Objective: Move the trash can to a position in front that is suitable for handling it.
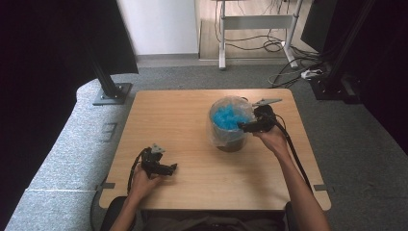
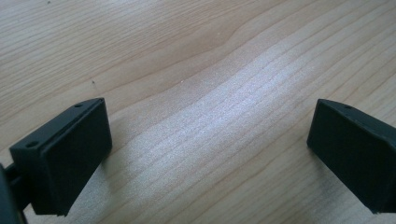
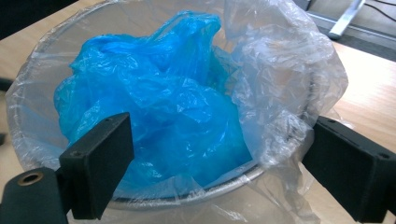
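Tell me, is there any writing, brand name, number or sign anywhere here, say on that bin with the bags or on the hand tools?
None can be read.
The bin, its clear liner and the blue bag inside carry no print.
The black fingers of the right gripper and those of the left gripper are plain.
The wooden table bears only grain.

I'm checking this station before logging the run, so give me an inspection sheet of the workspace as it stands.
Surface: wooden table, bare around the work.
Job's things: small bin lined with a clear bag, crumpled blue plastic inside.
Clutter: nothing seen.
Grippers: left gripper open low over bare wood; right gripper open at the bin's rim, jaws either side of the liner edge.
Cables: one trails from each gripper; more lie on the floor beyond.
Surroundings: grey carpet, desk frame, dark curtains.
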